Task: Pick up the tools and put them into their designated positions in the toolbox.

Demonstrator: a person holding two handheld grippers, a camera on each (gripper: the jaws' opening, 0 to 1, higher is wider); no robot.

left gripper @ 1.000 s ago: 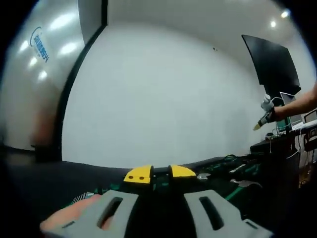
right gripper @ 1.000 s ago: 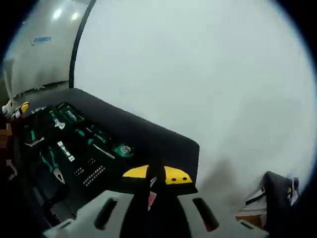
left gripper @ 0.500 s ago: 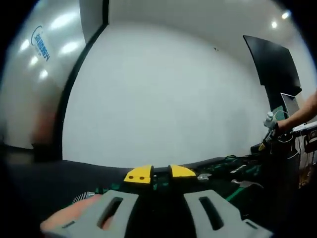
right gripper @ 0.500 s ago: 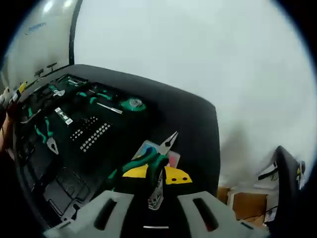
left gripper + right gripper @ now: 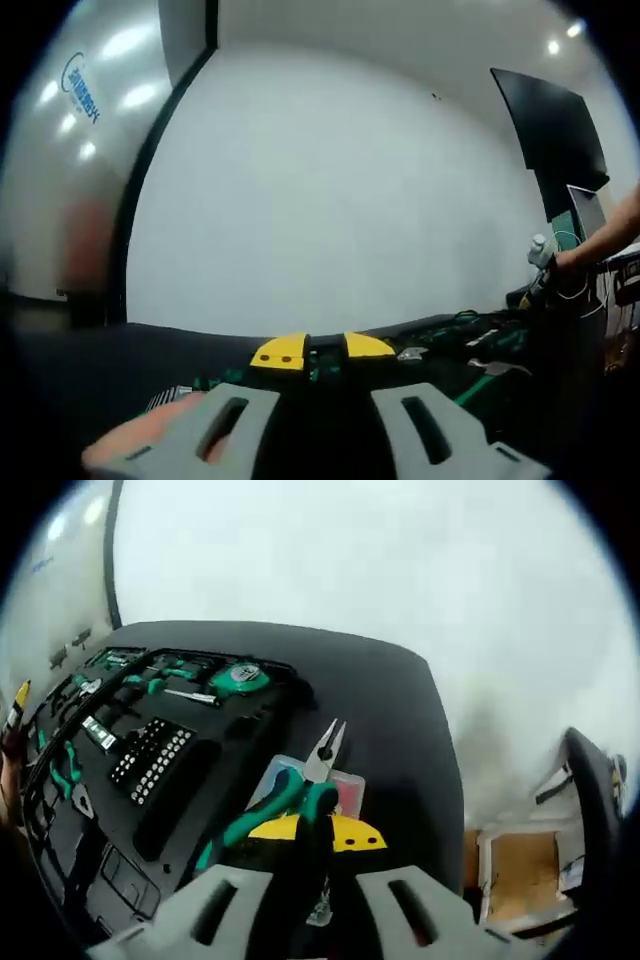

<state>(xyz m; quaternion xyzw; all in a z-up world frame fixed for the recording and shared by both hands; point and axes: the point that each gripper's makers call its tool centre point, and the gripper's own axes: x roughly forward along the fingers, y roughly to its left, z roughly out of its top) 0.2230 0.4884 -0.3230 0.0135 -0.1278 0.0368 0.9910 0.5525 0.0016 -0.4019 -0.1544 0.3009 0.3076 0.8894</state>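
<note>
- On the glossy wall panel (image 5: pixel 85 150) in the left gripper view I see a blue logo with some letters, but they are too blurred for me to read. The labels on the tools in the toolbox are too small to read as well.
- In the right gripper view, the right tool (image 5: pixel 315 833) is over the black table (image 5: pixel 400 730), and its yellow-tipped jaws stand close together, with the end of a green handle of the pliers (image 5: pixel 290 790) between them; I cannot tell if they press on it.
- The pliers lie on a small pink and blue card (image 5: pixel 345 790) on the table, just beside the right edge of the open toolbox (image 5: pixel 150 770). Their long axis runs away from my camera: the metal nose points away toward the far table edge, and the green handles point back to the tool.
- Compared with half a second ago, the right camera has come lower and closer, so the pliers look bigger and the toolbox lies more to the left.
- In the left gripper view, the left tool (image 5: pixel 325 350) has its jaws a little apart with nothing between them, and this view is almost the same as before.
- At the right edge of that view, a person's hand (image 5: pixel 560 265) with the other gripper is now lower, near the table.
</note>
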